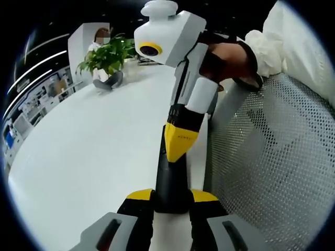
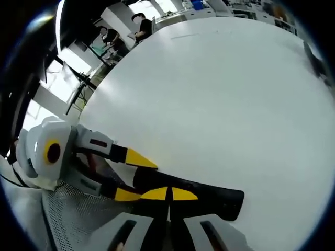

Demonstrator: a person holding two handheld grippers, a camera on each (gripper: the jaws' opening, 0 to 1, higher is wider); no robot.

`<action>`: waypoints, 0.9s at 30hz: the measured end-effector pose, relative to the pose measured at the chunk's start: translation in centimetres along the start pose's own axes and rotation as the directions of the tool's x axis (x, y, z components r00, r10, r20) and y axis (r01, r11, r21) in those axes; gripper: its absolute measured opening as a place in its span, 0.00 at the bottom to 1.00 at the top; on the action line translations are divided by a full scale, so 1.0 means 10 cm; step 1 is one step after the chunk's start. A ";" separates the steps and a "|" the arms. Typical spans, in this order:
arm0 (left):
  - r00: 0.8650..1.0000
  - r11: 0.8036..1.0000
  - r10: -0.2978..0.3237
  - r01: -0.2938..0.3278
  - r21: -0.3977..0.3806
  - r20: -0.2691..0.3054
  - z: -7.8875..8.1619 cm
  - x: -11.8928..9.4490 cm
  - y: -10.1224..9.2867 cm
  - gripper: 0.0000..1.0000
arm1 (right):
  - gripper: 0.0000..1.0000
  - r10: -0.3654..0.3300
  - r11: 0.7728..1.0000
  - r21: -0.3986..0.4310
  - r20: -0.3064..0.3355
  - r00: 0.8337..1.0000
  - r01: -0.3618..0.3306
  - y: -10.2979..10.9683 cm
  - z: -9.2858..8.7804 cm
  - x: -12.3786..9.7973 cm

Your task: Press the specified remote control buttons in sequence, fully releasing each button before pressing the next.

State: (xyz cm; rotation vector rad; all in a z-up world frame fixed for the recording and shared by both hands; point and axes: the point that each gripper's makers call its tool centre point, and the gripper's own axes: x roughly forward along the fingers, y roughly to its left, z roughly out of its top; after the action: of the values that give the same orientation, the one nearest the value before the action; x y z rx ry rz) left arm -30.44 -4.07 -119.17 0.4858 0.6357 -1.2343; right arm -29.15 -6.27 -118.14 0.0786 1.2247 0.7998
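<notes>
Here, one black remote control [image 1: 171, 172] is pinched by its near end between the yellow-tipped jaws of the left gripper [image 1: 171, 201], its long body running out over the white desk [image 1: 89, 157]. In the left gripper view the right gripper [image 1: 180, 138] comes down from above, its jaws drawn to a single yellow point that rests on the upper face of the remote about midway along; whether a button is actually being pushed down cannot be told, since the keys themselves are too dark to make out. In the right gripper view the same remote [image 2: 209, 197] lies across the bottom of the frame, the right gripper [image 2: 168, 194] showing its own jaws pressed together with their tips meeting on the remote, while the left gripper [image 2: 125, 175] reaches in from the left, its two yellow tips clamped either side of the remote's end. Judging by this pose, the pressing sequence appears to be under way rather than finished, though nothing shows how many presses are done or remain. The count: one remote, two grippers, one potted plant [image 1: 107, 55] at the desk's far edge, and a white mesh chair back [image 1: 272, 157] beside the desk.
</notes>
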 end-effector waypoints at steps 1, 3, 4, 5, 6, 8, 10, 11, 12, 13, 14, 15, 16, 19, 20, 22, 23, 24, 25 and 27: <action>1.000 1.000 0.000 0.000 0.001 0.000 0.00 0.00 0.00 0.25 | 0.00 0.000 1.000 0.000 0.000 1.000 0.000 0.00 0.00 0.00; 1.000 1.000 0.000 0.000 0.000 0.000 0.00 0.00 0.00 0.25 | 0.00 0.005 1.000 0.006 0.001 1.000 -0.005 -0.01 0.00 0.00; 1.000 1.000 0.000 0.000 0.000 0.000 0.00 0.00 0.00 0.25 | 0.00 0.007 1.000 0.009 0.001 1.000 -0.007 -0.01 0.00 0.00; 1.000 1.000 0.000 0.000 -0.001 0.000 0.00 0.00 0.00 0.25 | 0.00 0.009 1.000 0.015 0.003 1.000 -0.009 -0.01 0.00 0.00; 1.000 1.000 0.000 0.000 -0.001 0.000 0.00 0.00 0.00 0.25 | 0.00 0.012 1.000 0.023 0.003 1.000 -0.012 0.00 0.00 0.00; 1.000 1.000 0.000 0.000 -0.001 0.001 0.00 0.00 0.00 0.25 | 0.00 0.014 1.000 0.021 -0.002 1.000 -0.014 0.00 0.00 0.00; 1.000 1.000 0.001 -0.001 -0.001 0.001 0.01 0.00 0.00 0.25 | 0.00 0.006 1.000 0.003 -0.007 1.000 -0.006 0.01 0.00 0.00; 1.000 1.000 0.001 -0.001 0.000 0.001 0.01 0.00 0.00 0.25 | 0.00 0.002 1.000 -0.005 -0.007 1.000 -0.002 0.02 0.00 0.00; 1.000 1.000 0.000 0.000 0.000 0.001 0.01 0.00 0.00 0.25 | 0.00 -0.004 1.000 -0.017 -0.009 1.000 0.003 0.02 0.00 0.00; 1.000 1.000 0.000 0.000 0.000 0.001 0.01 0.00 0.00 0.25 | 0.00 -0.006 1.000 -0.023 -0.009 1.000 0.006 0.02 0.00 0.00; 1.000 1.000 0.000 0.000 0.000 0.001 0.01 0.00 0.00 0.25 | 0.00 -0.008 1.000 -0.028 -0.010 1.000 0.008 0.02 0.00 0.00; 1.000 1.000 0.001 -0.001 -0.001 0.001 0.01 0.00 0.00 0.25 | 0.00 -0.009 0.999 -0.033 -0.009 1.000 0.008 0.02 0.00 0.00; 1.000 1.000 0.001 -0.001 -0.001 0.001 0.01 0.00 0.00 0.25 | 0.00 -0.007 0.999 -0.035 -0.007 1.000 0.007 0.02 0.01 0.00; 1.000 1.000 0.001 -0.001 -0.001 0.001 0.00 0.00 0.00 0.25 | 0.00 0.000 0.998 -0.056 0.001 1.000 0.001 0.06 0.02 0.01; 1.000 1.000 0.001 -0.001 -0.001 0.001 0.00 0.00 0.00 0.25 | 0.00 -0.003 0.998 -0.063 0.004 1.000 0.003 0.07 0.03 0.01; 1.000 1.000 0.001 -0.001 0.000 0.001 0.00 0.00 0.01 0.25 | 0.00 -0.007 0.996 -0.084 0.006 1.000 0.008 0.08 0.03 0.01; 1.000 1.000 0.001 -0.001 0.000 0.001 0.00 0.00 0.01 0.25 | 0.00 -0.008 0.996 -0.094 0.007 1.000 0.009 0.08 0.03 0.02; 1.000 1.000 0.001 -0.001 0.000 0.001 0.00 0.00 0.01 0.25 | 0.00 -0.006 0.995 -0.100 0.006 1.000 0.007 0.08 0.03 0.02; 1.000 1.000 0.000 0.000 0.000 0.001 0.01 0.00 0.01 0.25 | 0.00 -0.003 0.995 -0.102 0.001 1.000 0.003 0.09 0.02 0.03; 1.000 1.000 0.000 0.000 0.000 0.001 0.01 0.00 0.01 0.25 | 0.00 -0.005 0.994 -0.112 -0.022 1.000 0.003 0.09 -0.01 0.06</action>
State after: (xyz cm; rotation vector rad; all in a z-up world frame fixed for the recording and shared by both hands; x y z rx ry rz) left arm -30.37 -4.10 -119.13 0.4858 0.6348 -1.2343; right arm -29.67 -5.32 -118.22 -0.0243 1.1982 0.8666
